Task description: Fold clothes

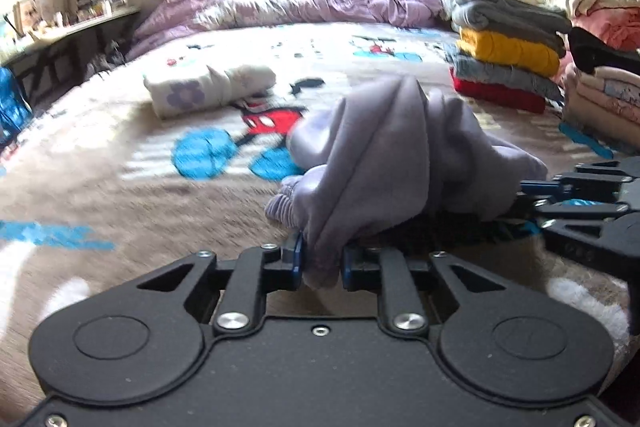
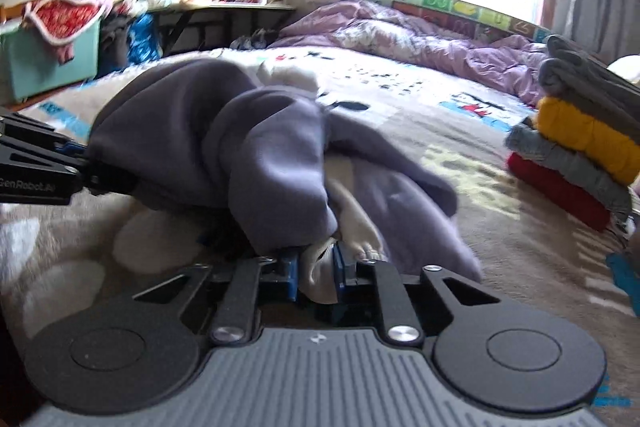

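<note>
Both grippers are clamped on the same lavender garment, bunched up over the bed.

The left gripper point(image 1: 322, 265) has its blue pads pinched tight on a fold of the lavender garment point(image 1: 400, 155), and the right gripper point(image 2: 316, 277) is pinching another bit of it where the pale lining shows. The fabric is humped up between the two, draping onto the cartoon-print blanket point(image 1: 160, 187). A rolled white floral piece point(image 1: 208, 91) sits further back on the blanket, well apart. Off to the right there's a stack of folded clothes point(image 1: 508, 63), grey, yellow and red, with a rumpled purple duvet point(image 1: 300, 1) along the window end.
</note>
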Demonstrator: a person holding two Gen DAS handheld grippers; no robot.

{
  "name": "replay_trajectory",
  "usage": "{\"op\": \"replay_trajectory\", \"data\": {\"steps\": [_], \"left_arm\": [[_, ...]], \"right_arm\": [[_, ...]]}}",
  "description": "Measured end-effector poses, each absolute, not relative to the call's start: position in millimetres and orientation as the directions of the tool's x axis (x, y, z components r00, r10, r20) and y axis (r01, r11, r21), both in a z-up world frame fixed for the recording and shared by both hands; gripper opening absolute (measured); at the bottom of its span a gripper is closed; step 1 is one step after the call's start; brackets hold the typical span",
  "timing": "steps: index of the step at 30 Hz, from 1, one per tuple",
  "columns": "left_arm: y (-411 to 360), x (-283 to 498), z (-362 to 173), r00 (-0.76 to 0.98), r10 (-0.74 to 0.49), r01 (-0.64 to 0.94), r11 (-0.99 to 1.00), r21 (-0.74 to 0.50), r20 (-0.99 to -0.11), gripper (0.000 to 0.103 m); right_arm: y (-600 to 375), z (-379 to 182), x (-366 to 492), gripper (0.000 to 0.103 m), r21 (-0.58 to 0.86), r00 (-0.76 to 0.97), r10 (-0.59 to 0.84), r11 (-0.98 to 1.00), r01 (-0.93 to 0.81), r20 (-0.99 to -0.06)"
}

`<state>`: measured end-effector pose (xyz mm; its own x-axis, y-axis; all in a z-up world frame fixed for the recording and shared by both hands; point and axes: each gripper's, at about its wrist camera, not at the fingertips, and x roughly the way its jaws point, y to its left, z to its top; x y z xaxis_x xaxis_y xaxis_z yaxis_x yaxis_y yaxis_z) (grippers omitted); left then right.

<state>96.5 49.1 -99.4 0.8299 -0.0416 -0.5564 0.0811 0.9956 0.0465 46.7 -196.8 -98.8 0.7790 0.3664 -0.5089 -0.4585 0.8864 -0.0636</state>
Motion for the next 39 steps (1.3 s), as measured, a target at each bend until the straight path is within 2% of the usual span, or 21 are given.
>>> {"op": "replay_trajectory", "data": {"steps": [10, 12, 20, 23, 25, 26, 27, 28, 29, 31, 33, 34, 35, 37, 39], "left_arm": [[78, 92, -75, 0.868, 0.103, -0.015, 0.983, 0.181, -0.486, 0.016], [84, 91, -70, 0.873, 0.131, -0.035, 0.978, 0.207, -0.47, 0.015], [118, 95, -77, 0.838, 0.245, -0.136, 0.959, 0.248, -0.487, 0.015], [132, 97, -82, 0.817, 0.287, -0.175, 0.95, 0.26, -0.5, 0.015], [142, 99, -85, 0.802, 0.315, -0.2, 0.942, 0.268, -0.508, 0.015], [147, 100, -86, 0.795, 0.333, -0.219, 0.937, 0.272, -0.507, 0.015], [153, 103, -86, 0.788, 0.356, -0.243, 0.93, 0.277, -0.503, 0.015], [158, 106, -85, 0.78, 0.378, -0.267, 0.922, 0.281, -0.498, 0.015], [164, 108, -85, 0.773, 0.399, -0.29, 0.914, 0.285, -0.494, 0.015], [177, 115, -92, 0.738, 0.408, -0.311, 0.912, 0.267, -0.537, 0.016], [190, 123, -101, 0.697, 0.404, -0.325, 0.915, 0.241, -0.593, 0.02], [195, 124, -105, 0.681, 0.402, -0.336, 0.914, 0.227, -0.612, 0.027], [198, 119, -106, 0.679, 0.399, -0.354, 0.913, 0.202, -0.617, 0.043], [205, 105, -104, 0.695, 0.378, -0.385, 0.914, 0.128, -0.612, 0.063], [210, 92, -102, 0.717, 0.341, -0.396, 0.917, 0.047, -0.608, 0.063]], "right_arm": [[-251, -67, 36, 0.012, -0.088, 0.841, 0.283, 0.928, -0.361, -0.461], [-259, -64, 35, 0.002, -0.098, 0.851, 0.26, 0.936, -0.338, -0.457], [-283, -65, 38, 0.002, -0.051, 0.835, 0.193, 0.966, -0.255, -0.515], [-279, -71, 44, 0.006, -0.018, 0.813, 0.203, 0.967, -0.253, -0.546], [-275, -75, 49, 0.011, 0.017, 0.79, 0.223, 0.965, -0.261, -0.57], [-272, -77, 51, 0.021, 0.031, 0.779, 0.232, 0.964, -0.265, -0.582], [-269, -80, 54, 0.036, 0.048, 0.767, 0.244, 0.962, -0.269, -0.593], [-267, -81, 58, 0.044, 0.081, 0.754, 0.265, 0.959, -0.273, -0.601], [-266, -83, 62, 0.056, 0.124, 0.744, 0.288, 0.955, -0.269, -0.603], [-265, -88, 73, 0.066, 0.227, 0.718, 0.338, 0.941, -0.251, -0.609], [-263, -96, 85, 0.071, 0.313, 0.687, 0.378, 0.923, -0.226, -0.621], [-260, -101, 90, 0.071, 0.344, 0.669, 0.399, 0.912, -0.222, -0.627], [-257, -105, 95, 0.071, 0.374, 0.651, 0.42, 0.901, -0.218, -0.632], [-248, -115, 102, 0.071, 0.403, 0.616, 0.445, 0.889, -0.217, -0.65], [-239, -122, 105, 0.057, 0.402, 0.599, 0.449, 0.889, -0.222, -0.663]]}}
